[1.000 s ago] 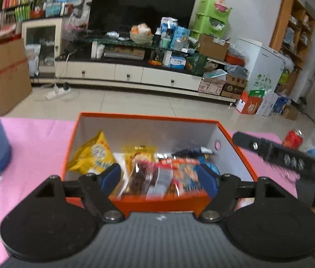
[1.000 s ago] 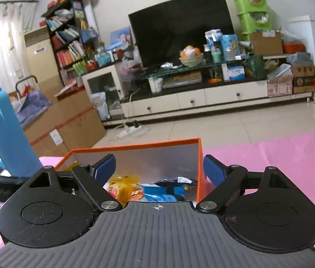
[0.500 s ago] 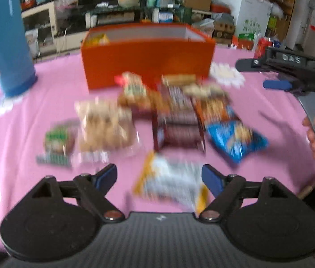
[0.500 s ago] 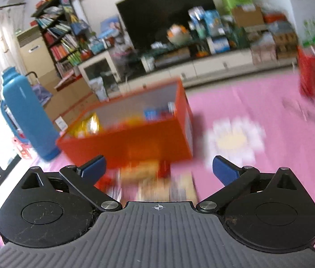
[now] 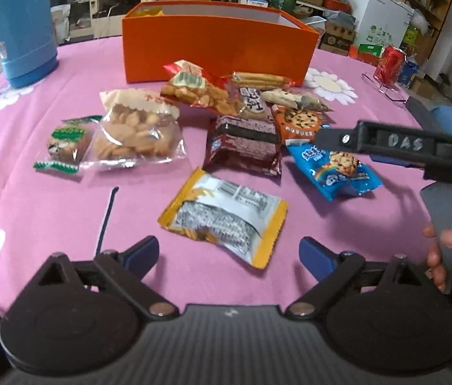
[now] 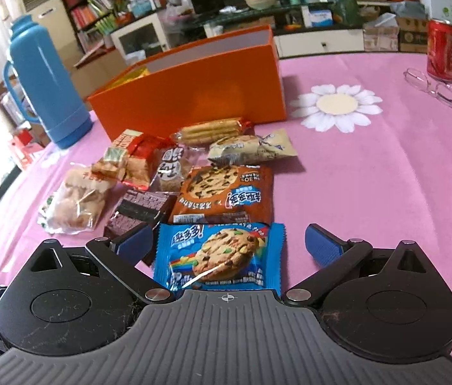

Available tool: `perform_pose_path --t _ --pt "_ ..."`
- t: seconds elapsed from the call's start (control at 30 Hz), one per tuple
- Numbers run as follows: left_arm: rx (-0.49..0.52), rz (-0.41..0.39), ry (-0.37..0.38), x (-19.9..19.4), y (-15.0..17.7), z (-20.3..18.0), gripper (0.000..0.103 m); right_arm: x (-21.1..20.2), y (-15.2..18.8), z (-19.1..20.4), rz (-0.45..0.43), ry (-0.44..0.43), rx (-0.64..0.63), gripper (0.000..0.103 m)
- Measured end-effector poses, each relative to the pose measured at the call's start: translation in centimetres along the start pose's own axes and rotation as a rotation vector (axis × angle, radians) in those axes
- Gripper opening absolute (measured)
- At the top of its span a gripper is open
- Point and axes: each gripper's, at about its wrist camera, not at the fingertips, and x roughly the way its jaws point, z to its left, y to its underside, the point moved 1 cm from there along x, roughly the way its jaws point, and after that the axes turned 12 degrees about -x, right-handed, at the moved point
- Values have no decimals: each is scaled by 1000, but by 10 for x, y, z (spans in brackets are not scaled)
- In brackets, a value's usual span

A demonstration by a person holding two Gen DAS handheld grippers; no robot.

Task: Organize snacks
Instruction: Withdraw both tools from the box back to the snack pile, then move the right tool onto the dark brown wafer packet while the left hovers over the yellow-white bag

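Note:
Several snack packets lie on the pink tablecloth in front of an orange box point(image 5: 216, 49) that also shows in the right wrist view point(image 6: 193, 93). My left gripper point(image 5: 227, 256) is open just before a yellow and silver packet point(image 5: 226, 215). My right gripper point(image 6: 229, 245) is open, low over a blue cookie packet point(image 6: 222, 256) that lies between its fingers; whether they touch it I cannot tell. It shows from the side in the left wrist view point(image 5: 386, 146), above the same blue packet point(image 5: 335, 170). A brown cookie packet point(image 6: 226, 192) lies just beyond.
A blue thermos point(image 5: 17, 22) stands at the left of the box, also in the right wrist view point(image 6: 46, 80). A red can point(image 6: 442, 49) and glasses point(image 6: 434, 88) sit at the far right. A dark thin stick point(image 5: 105, 218) lies at the left front.
Both grippers have pulled back from over the box to the near side of the table. The left one let go of its packets, and both now sit low over the loose packets.

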Motion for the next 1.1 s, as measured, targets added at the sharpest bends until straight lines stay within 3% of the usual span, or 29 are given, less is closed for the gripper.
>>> perform_pose_path --t 0.07,0.1,0.23,0.37,0.5,0.6,0.8,0.97,1.0,1.1 --pt "26 2 -42 5 -1 1 84 -2 -2 -4 -15 -14 23 98" --pt "33 -3 -71 6 -3 4 89 -3 -2 -5 -17 -17 31 99" --pt "-23 -14 -141 5 -8 34 90 -2 1 -11 1 -10 51 99" --pt "-62 -14 -138 -3 -12 53 90 -3 1 -19 -2 -22 90 99" --pt "-18 -51 -91 -13 -20 40 93 -1 0 -18 1 -29 93 99" --pt "-66 -35 -38 -7 -31 30 94 0 0 -16 5 -27 81 99" --pt "-86 -42 -140 29 -46 13 93 -1 0 -20 2 -26 92 99" --pt "-70 -21 -174 38 -40 25 81 1 4 -11 26 -44 40 99" --pt "-62 -21 -182 37 -39 28 74 2 4 -5 36 -48 7 99" --pt "-68 -22 -189 33 -37 35 72 8 4 9 54 -12 -84 99"
